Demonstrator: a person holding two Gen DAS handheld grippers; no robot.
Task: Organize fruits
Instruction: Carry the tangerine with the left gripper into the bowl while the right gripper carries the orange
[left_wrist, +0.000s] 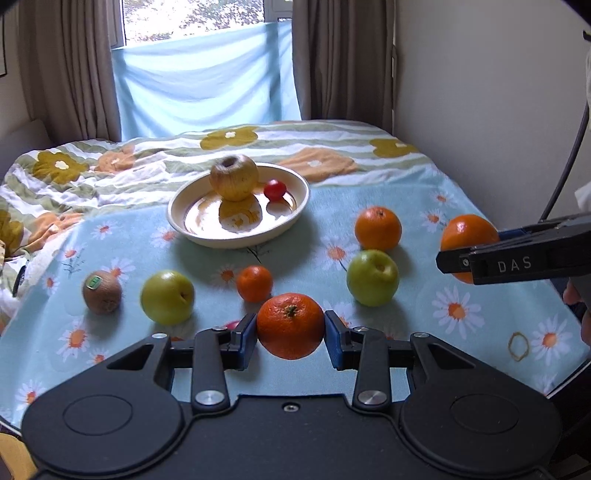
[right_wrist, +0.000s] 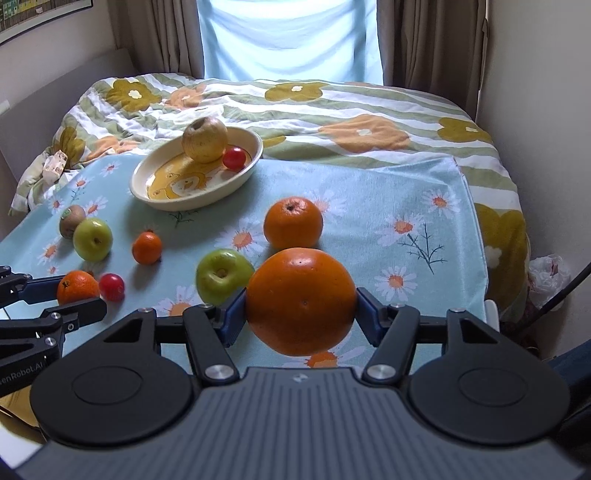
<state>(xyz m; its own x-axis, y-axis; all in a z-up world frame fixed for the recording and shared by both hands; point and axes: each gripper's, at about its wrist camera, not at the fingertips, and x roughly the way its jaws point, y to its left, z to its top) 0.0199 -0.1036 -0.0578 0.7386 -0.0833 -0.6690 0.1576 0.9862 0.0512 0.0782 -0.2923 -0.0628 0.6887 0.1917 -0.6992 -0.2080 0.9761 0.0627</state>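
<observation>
My left gripper (left_wrist: 290, 334) is shut on a tangerine (left_wrist: 290, 325), held just above the daisy cloth; it also shows in the right wrist view (right_wrist: 77, 288). My right gripper (right_wrist: 301, 314) is shut on a large orange (right_wrist: 301, 301), seen at the right edge of the left wrist view (left_wrist: 467, 236). A cream bowl (left_wrist: 177, 218) at the back holds a yellow apple (left_wrist: 233, 177) and a red tomato (left_wrist: 274, 189). On the cloth lie another orange (left_wrist: 377, 228), two green apples (left_wrist: 372, 277) (left_wrist: 167, 297), a small tangerine (left_wrist: 254, 283) and a kiwi (left_wrist: 101, 291).
A second red tomato (right_wrist: 112, 287) lies next to the left gripper's tangerine. The daisy cloth (right_wrist: 406, 206) covers a bed with a flowered quilt (right_wrist: 332, 107). A wall runs along the right, and curtains and a window stand behind.
</observation>
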